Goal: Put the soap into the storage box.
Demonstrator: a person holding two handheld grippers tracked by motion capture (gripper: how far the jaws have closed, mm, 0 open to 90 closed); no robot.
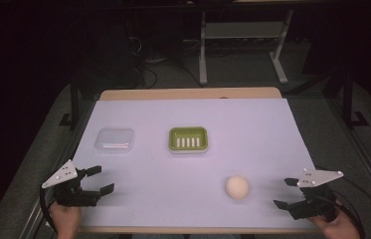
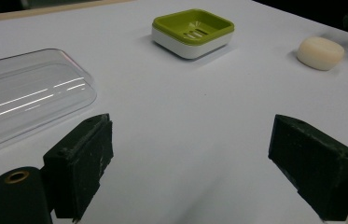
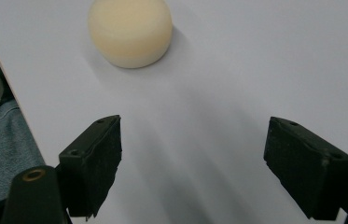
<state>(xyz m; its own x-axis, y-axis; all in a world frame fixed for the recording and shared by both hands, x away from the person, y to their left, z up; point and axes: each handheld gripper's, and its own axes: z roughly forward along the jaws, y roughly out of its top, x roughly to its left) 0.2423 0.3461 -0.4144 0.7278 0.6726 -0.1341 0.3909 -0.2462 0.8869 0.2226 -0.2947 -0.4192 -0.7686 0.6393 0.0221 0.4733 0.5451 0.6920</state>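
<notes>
A dim room with desk legs and cables frames the upper part of the high view, and below it a white sheet covers the wooden table [image 1: 188, 93], whose bare wood shows along the top edge. Just above the middle of the frame sits a green slotted soap dish on a white base [image 1: 188, 139], with nothing in it. To its left, apart from it, lies a clear rectangular plastic lid [image 1: 115, 140], also holding nothing. A round cream bar of soap [image 1: 236, 187] rests alone at lower centre-right, near the sheet's bottom edge. The left gripper [image 1: 96, 180] sits at the lower left corner, jaws spread wide over bare sheet. The right gripper [image 1: 282, 192] sits at lower right, jaws likewise spread, well short of the soap. Broad open sheet lies between them.
</notes>
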